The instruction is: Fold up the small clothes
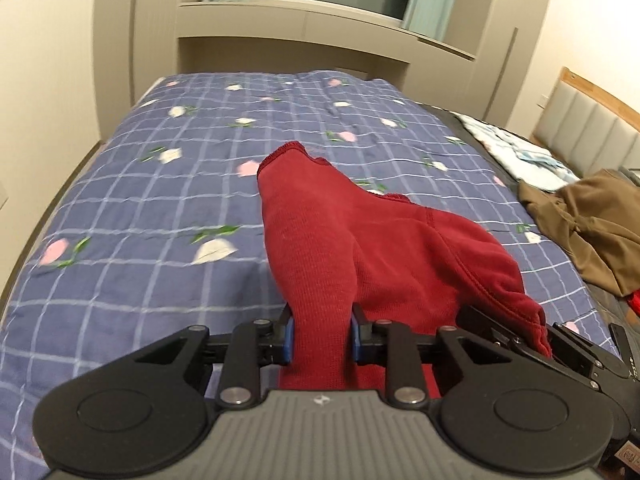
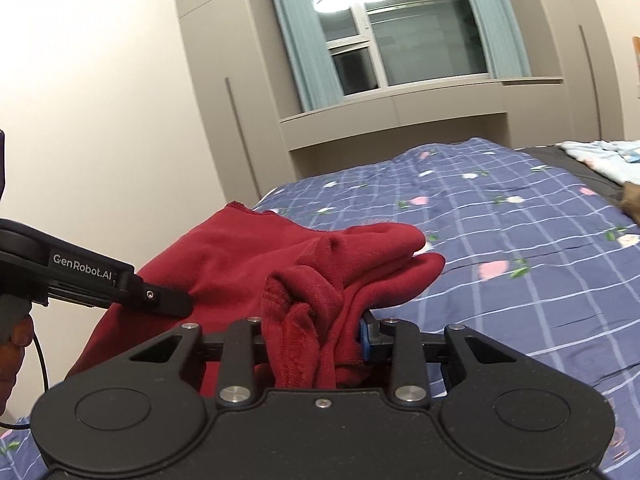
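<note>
Left wrist view, grip: my left gripper (image 1: 322, 338) was clamped on a fold of the red garment (image 1: 360, 248), blue pads pressed against the cloth on both sides.
Left wrist view, garment: it hung lifted above the checked blue bedspread (image 1: 140, 208), its hemmed edge toward 12 o'clock.
Left wrist view, 3 o'clock: my right gripper (image 1: 532, 340) gripped the garment's other bunched edge; a brown garment (image 1: 592, 232) lay on the bed beyond.
Right wrist view, grip: my right gripper (image 2: 316, 340) was clenched on a wad of the red garment (image 2: 280, 264), one blue pad showing against it.
Right wrist view, 9 o'clock: my left gripper (image 2: 168, 300) reached into the cloth, its tips buried there.
Right wrist view, 1 o'clock: the bedspread (image 2: 520, 248) ran toward the window (image 2: 400, 40).
</note>
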